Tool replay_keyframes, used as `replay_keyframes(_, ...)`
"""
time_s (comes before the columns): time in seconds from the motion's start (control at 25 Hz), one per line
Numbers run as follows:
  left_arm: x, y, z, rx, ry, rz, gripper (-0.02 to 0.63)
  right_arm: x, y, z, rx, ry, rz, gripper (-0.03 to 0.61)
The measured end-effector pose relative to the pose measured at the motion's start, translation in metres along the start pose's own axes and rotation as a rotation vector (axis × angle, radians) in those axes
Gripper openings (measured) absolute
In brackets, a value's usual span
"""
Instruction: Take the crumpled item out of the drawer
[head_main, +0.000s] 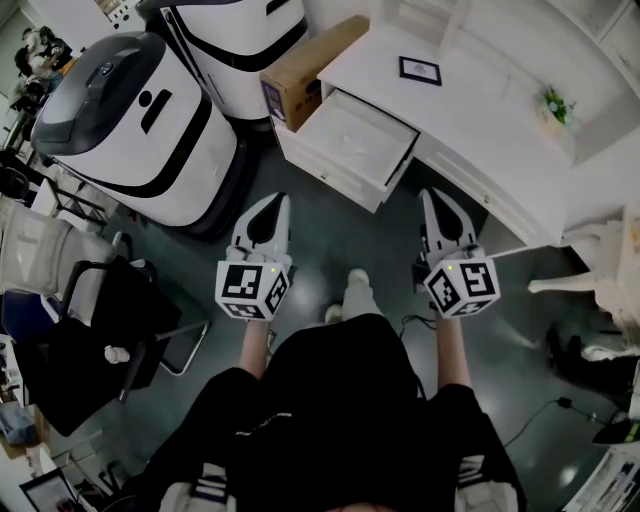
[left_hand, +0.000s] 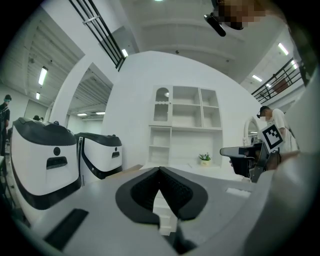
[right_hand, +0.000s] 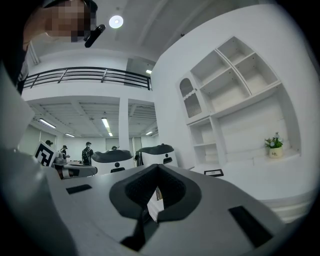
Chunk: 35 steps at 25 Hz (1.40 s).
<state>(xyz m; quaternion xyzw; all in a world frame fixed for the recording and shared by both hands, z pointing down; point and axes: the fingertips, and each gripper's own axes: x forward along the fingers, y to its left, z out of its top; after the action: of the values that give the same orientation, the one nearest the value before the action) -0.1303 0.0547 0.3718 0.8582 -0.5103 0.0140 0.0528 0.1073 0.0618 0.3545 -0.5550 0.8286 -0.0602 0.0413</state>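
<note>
Drawer (head_main: 350, 140) out from desk (head_main: 470, 110), box (head_main: 305, 70) left, frame (head_main: 420, 70) on desk

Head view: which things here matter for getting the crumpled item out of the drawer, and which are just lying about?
Job: open drawer; faint crumpled item inside; left gripper; right gripper.
Lying about: cardboard box; picture frame; potted plant; black chair.

Left tool (head_main: 272, 203) and right tool (head_main: 434, 198) point forward, jaws together.
</note>
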Motion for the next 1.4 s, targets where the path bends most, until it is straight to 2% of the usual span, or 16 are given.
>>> replay_keyframes(0.28, 0.052, 0.019, -0.024, -0.048, 0.06, 0.0, -0.002, 0.058, -0.022, -0.022, 0.022, 0.059, 0.013, -0.009)
replay_keyframes(0.68, 0.156, 0.047, -0.055, -0.104, 0.155, 0.012, -0.002, 0.16, -0.076, -0.055, 0.064, 0.159, 0.051, -0.009)
replay_keyframes(1.0, 0.224, 0.069, -0.084, -0.162, 0.232, 0.044, -0.002, 0.234, -0.104, -0.095, 0.094, 0.27, 0.111, -0.009)
replay_keyframes(1.4, 0.281, 0.076, -0.134, -0.228, 0.346, 0.002, -0.002, 0.29, -0.121, -0.162, 0.126, 0.416, 0.176, -0.009)
